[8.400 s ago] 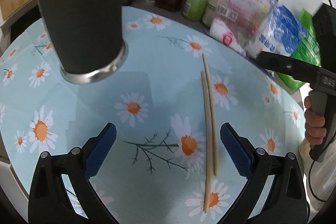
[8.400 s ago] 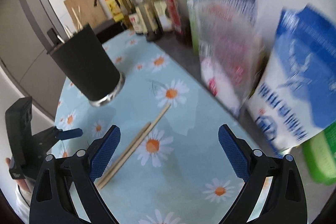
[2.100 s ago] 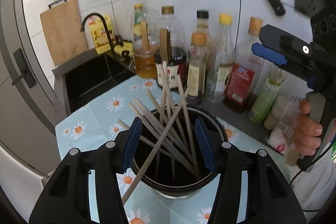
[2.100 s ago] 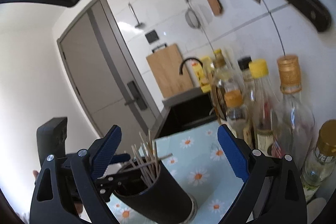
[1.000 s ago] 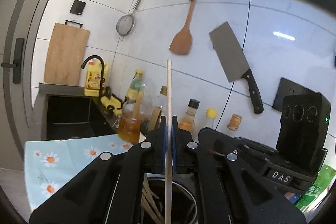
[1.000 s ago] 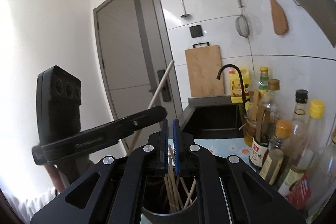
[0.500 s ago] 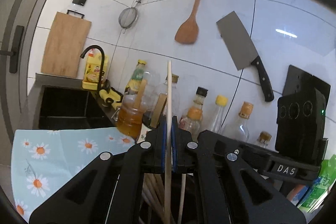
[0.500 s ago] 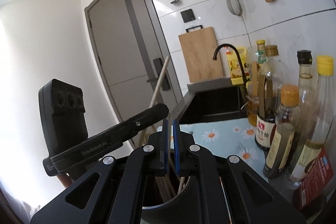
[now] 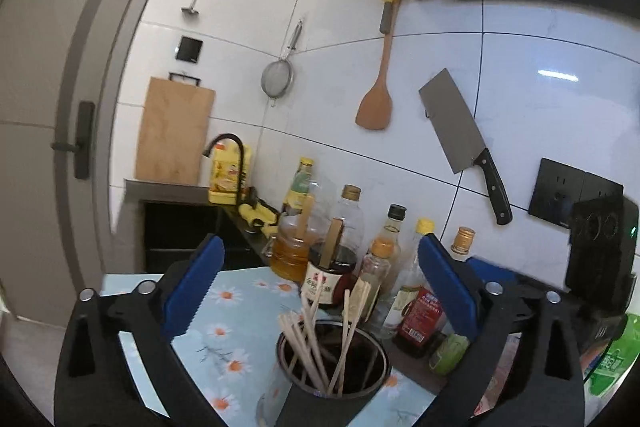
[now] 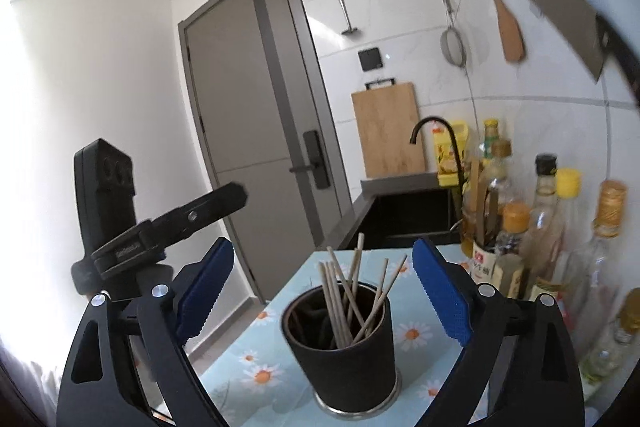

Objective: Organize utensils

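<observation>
Both opening, nothing between jaws: left hand-held gripper [image 9: 316,291], right hand-held gripper [image 10: 322,285]. Thin wooden chopsticks [image 10: 352,301] standing in black cylindrical holder [image 10: 342,351]; apparently done.

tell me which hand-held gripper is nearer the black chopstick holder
Left, narrowly, it seems. The left hand-held gripper hangs almost over the chopstick holder, looking into it; the right hand-held gripper stands back, seeing its whole side. Both jaws are opening, empty.

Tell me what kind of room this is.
A home kitchen, most likely: a cleaver and wooden spatula hang on the tiled wall, sauce bottles line the counter, and a faucet stands over a sink.
</observation>
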Motion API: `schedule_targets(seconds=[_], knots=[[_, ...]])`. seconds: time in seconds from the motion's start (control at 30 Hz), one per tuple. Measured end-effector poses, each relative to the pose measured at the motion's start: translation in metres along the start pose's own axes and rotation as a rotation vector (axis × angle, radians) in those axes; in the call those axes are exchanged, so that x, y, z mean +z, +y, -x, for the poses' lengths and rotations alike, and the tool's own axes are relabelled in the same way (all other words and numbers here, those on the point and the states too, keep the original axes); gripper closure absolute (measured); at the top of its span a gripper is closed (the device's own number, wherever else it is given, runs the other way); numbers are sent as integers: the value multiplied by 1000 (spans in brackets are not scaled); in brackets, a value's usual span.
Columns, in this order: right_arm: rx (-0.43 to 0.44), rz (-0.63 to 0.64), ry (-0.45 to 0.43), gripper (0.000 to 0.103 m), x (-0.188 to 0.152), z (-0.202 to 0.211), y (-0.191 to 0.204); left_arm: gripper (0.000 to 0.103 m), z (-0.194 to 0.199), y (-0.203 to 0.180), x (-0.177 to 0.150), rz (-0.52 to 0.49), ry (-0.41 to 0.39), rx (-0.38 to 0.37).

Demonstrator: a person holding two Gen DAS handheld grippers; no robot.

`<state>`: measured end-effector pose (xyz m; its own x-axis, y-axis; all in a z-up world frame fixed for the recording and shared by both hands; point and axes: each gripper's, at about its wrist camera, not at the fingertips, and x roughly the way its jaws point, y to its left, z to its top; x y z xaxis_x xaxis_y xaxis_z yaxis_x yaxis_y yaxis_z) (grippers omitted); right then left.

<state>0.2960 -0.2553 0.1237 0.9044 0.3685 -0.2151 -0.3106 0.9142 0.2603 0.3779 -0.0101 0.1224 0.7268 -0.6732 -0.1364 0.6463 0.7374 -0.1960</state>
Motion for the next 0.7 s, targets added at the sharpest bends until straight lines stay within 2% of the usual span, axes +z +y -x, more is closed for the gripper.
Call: schedule_targets(seconds=[0.33, 0.7], knots=[[-91, 44, 7, 9, 15, 50, 52, 6, 74, -26, 6, -53, 65, 119], [-142, 35, 69, 8, -11, 84, 84, 6, 134, -51, -23, -35, 137, 168]])
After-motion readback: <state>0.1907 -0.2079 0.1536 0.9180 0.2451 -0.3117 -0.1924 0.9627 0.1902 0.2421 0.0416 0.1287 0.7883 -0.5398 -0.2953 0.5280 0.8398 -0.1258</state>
